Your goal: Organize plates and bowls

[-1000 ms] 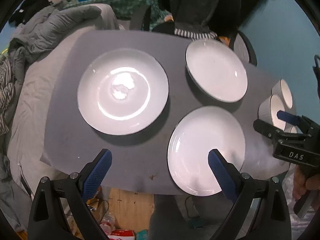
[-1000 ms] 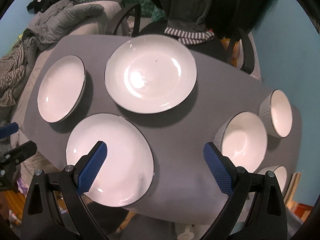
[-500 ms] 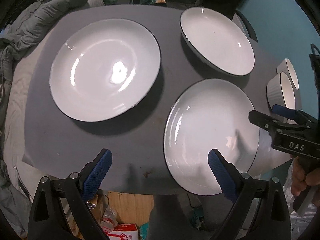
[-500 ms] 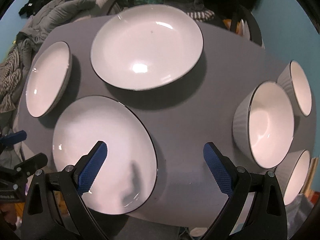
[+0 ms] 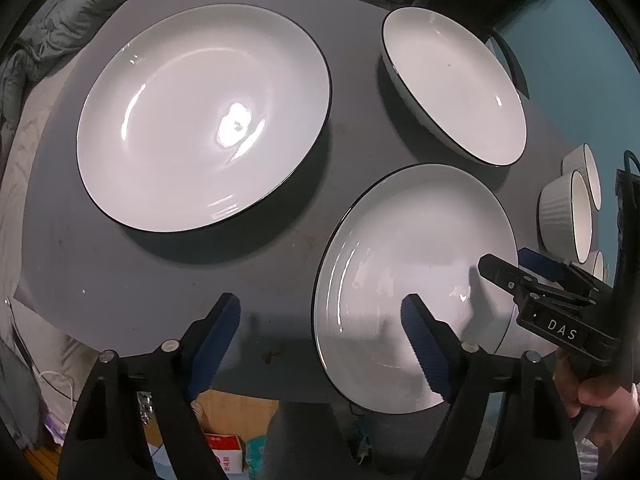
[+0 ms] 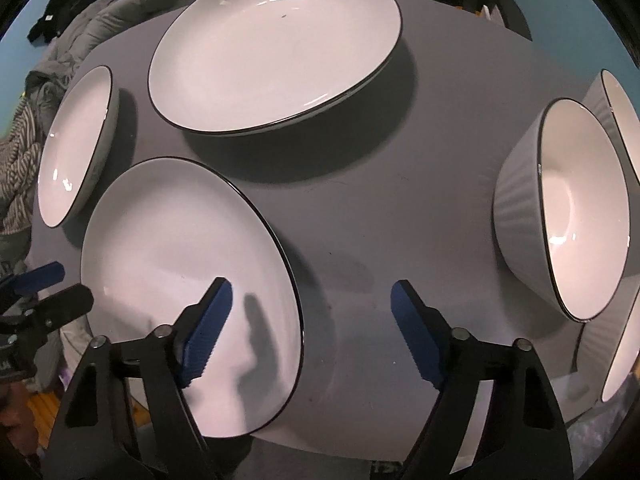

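Note:
Three white black-rimmed plates lie on a grey table (image 5: 280, 272): a large left plate (image 5: 200, 120), a far plate (image 5: 452, 80) and a near plate (image 5: 404, 280). My left gripper (image 5: 320, 340) is open and empty, low over the table's front edge, its right finger over the near plate. My right gripper (image 6: 310, 328) is open and empty, its left finger over the near plate (image 6: 180, 268); it also shows in the left wrist view (image 5: 516, 268). Ribbed white bowls (image 6: 560, 216) stand at the right, also seen in the left wrist view (image 5: 564, 216).
A second bowl (image 6: 618, 120) and a third bowl (image 6: 620, 360) stand at the table's right edge. Grey bedding and clothes (image 5: 60, 20) lie left of the table. A cardboard box (image 5: 224, 448) sits on the floor below the front edge.
Both grippers have come down and forward toward the table; the plates and bowls look larger. The right gripper has neared the near plate. No dish has moved.

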Demonstrator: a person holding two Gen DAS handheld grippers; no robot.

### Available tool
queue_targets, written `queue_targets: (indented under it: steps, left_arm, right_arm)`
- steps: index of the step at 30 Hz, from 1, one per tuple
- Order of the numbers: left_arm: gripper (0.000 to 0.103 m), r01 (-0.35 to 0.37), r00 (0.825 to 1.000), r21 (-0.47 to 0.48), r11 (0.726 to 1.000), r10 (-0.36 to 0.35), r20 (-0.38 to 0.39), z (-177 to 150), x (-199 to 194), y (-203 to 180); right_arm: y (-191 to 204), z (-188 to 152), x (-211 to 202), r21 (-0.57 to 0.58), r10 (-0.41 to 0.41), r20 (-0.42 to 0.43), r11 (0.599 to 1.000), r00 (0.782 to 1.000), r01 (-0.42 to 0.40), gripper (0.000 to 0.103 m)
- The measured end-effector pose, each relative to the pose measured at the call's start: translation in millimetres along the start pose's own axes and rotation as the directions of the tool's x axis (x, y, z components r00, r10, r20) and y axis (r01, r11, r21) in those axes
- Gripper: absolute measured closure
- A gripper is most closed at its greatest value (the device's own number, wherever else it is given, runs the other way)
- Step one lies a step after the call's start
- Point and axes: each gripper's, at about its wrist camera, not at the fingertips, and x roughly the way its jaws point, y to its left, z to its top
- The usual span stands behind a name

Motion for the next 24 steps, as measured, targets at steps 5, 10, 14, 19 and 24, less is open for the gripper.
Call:
queue_targets:
  steps: [5,10,14,19,24]
  left_arm:
    - [0.036,0.006,1.0,-0.021,1.0,-0.006,-0.027,3,7,-5]
    - [0.039,0.02,0.998,-0.036,0.999,-0.021,-0.056,4,12,-7]
    - [0.054,0.024,0.997,-0.049,0.999,-0.028,-0.071,5,22,-7]
    - [0.064,0.028,0.996,-0.049,0.998,-0.032,-0.088,7,32,-10]
    - [0.076,0.02,0.996,-0.032,0.999,-0.023,-0.091,9,37,-19]
  right_arm:
    - [-2,0,2,-0.008,0.016,-0.027,1.0,1.0,-0.016,0.036]
    - [0,0,1,-0.021,0.027,-0.033,0.999,0.999,-0.028,0.044]
    - [2,0,-1,-0.035,0.01,-0.032,0.999,0.999,-0.011,0.051]
    - [6,6,-4,-0.022,0.037,-0.053,0.999,0.998,-0.038,0.065]
    - [-7,17,-17,-0.018,0.066,-0.064,0.998,0.996,-0.068,0.074]
